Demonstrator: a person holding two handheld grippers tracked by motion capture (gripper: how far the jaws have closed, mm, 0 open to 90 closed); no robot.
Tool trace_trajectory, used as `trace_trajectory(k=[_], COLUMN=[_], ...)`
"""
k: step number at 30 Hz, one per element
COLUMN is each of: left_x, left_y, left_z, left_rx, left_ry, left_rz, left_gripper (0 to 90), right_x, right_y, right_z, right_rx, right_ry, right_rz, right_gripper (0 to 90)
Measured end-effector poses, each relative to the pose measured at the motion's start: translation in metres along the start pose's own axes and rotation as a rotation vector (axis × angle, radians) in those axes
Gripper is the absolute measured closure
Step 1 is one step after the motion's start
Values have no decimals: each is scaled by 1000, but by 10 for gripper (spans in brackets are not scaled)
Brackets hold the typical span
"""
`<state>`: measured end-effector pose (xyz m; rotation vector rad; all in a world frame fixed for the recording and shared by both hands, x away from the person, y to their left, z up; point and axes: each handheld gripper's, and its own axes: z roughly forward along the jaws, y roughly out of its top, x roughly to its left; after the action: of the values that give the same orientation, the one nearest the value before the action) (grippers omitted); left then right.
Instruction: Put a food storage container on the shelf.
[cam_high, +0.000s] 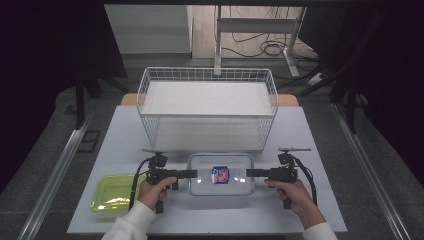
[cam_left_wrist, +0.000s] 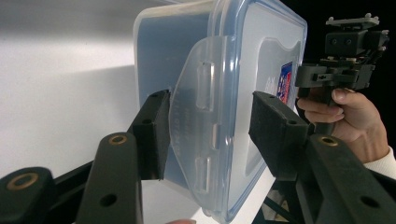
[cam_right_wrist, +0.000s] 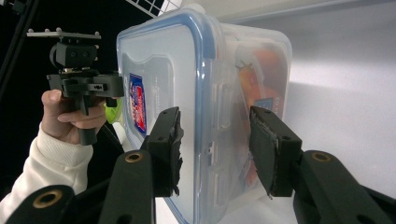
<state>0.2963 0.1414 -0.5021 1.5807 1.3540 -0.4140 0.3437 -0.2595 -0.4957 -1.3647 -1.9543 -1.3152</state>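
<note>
Black jaws of the left gripper (cam_left_wrist: 208, 133) are straddling one end of the box (cam_high: 220, 174), its side latch (cam_left_wrist: 198, 126) sitting between the pads. One pad is touching the box wall; the other is standing just off the lid, so I cannot tell whether this gripper is really clamping. The right gripper (cam_right_wrist: 215, 149) is doing the same at the opposite end: jaws half spread on either side of the lid rim, a gap showing on both sides, so it is bracketing rather than pinching.

The box is lying flat on the table (cam_high: 310, 150), directly between the two grippers. It is clear hard plastic with a blue-rimmed lid and a label on top, and something orange is showing through the wall in the right gripper view. It is probably light and stiff but slick; gripping across lid and base at each end, over the latches, looks safest.

Beyond both grippers a wire basket (cam_high: 207, 107) is standing empty. Just outside the left gripper a green tray (cam_high: 112, 192) is lying, also empty.
</note>
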Motion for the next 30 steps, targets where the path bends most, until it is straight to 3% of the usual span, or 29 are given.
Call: trace_trajectory(k=[6, 17, 22, 29, 30], left_x=[-2, -21, -30, -55, -55], left_y=[1, 16, 22, 39, 39], left_z=[-3, -14, -22, -49, -49], left_rx=[-1, -13, -28, -61, -61], left_ry=[0, 11, -15, -22, -22], left_rz=[1, 32, 31, 71, 71], left_gripper=[490, 491, 492, 492, 492], right_x=[4, 13, 29, 65, 65], right_y=[1, 8, 18, 37, 37], right_z=[-1, -10, -19, -31, -31], right_rx=[1, -26, -35, -50, -50], right_ry=[-1, 33, 28, 19, 19], right_rz=[-5, 0, -23, -67, -67], right_gripper=[553, 559, 563, 562, 562])
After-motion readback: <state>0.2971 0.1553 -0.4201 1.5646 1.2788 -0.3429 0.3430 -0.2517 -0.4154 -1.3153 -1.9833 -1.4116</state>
